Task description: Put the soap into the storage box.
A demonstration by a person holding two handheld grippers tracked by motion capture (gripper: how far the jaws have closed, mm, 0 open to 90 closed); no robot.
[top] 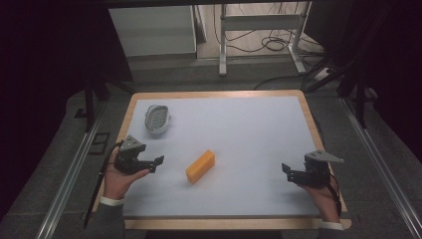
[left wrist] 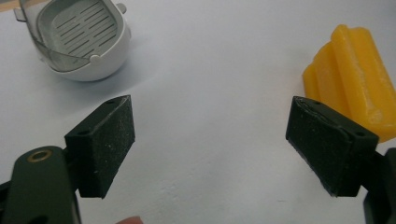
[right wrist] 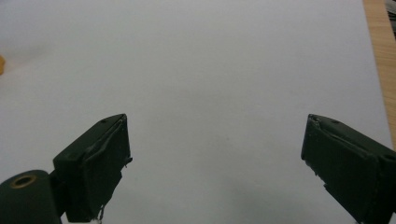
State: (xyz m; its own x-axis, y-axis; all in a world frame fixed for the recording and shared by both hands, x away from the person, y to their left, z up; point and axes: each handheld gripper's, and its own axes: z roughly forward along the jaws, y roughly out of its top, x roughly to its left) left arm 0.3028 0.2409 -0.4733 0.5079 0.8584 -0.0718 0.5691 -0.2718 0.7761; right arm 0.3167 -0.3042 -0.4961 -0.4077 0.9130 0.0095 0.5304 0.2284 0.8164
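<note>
The left gripper holds its two black jaws wide apart over a pale white tabletop. A ridged yellow soap-like block lies beyond the right-hand jaw. A white oval plastic dish with a slotted grey insert sits tilted at upper left.

In the high view, even overhead light is brightening the pale blue-white surface at the frame's centre, while the upper left and right corners are sinking into near-black. The picture is looking soft and slightly grainy. In the left gripper view, the yellow ridged block at the upper right is glowing saturated, and the white oval slotted dish is casting a faint, diffuse shadow. In the right gripper view, the black tongs are looking dim and underexposed, showing little detail.
</note>
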